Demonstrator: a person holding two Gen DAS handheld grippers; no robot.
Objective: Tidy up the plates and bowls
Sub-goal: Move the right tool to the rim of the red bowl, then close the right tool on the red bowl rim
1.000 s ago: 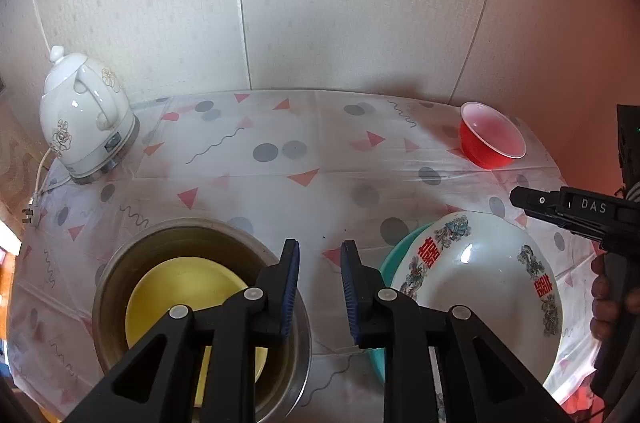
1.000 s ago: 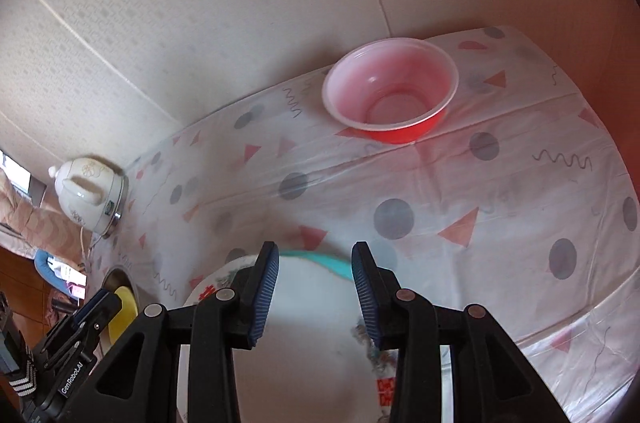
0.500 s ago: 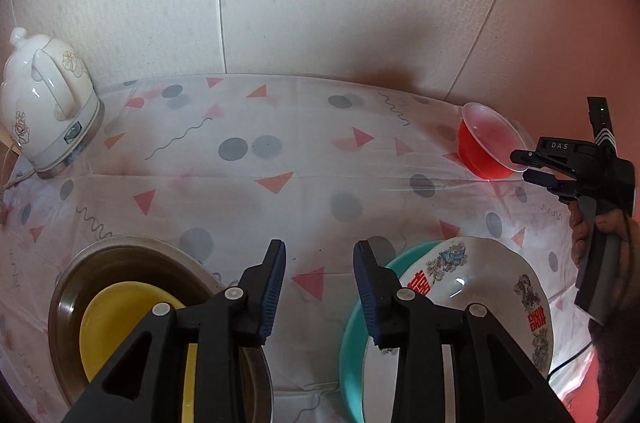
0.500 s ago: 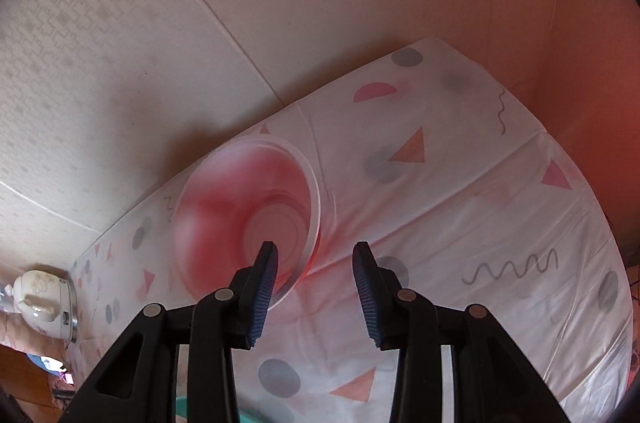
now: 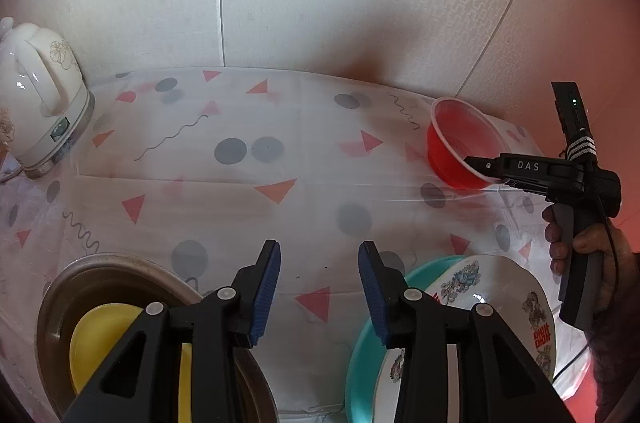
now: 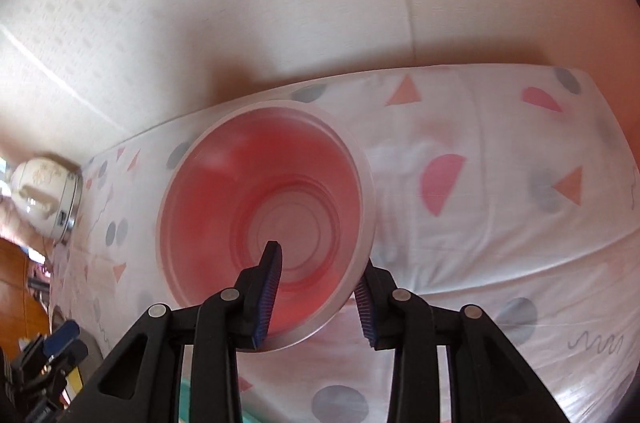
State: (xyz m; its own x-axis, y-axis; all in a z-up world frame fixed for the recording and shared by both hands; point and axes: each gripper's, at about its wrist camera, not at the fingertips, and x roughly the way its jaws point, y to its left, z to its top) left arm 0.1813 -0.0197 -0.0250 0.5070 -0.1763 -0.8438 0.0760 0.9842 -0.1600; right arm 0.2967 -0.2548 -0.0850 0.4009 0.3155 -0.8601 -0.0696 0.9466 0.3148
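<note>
The right claw [image 6: 316, 287] was closing astride the red bowl's [image 6: 256, 211] near rim; the left claw [image 5: 319, 287], opening, held nothing.

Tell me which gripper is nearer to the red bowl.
Right. The right gripper straddles the red bowl rim, jaws closing. The left gripper, jaws opening on nothing, is far across the table.

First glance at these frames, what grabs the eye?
The red bowl at the table's far right, its near wall between the closing right gripper, one finger inside, one outside. Next, the white printed plate stacked on a teal plate at the near edge. Left of them a yellow plate sits in a metal basin, the left gripper opening, nothing between its fingers.
</note>
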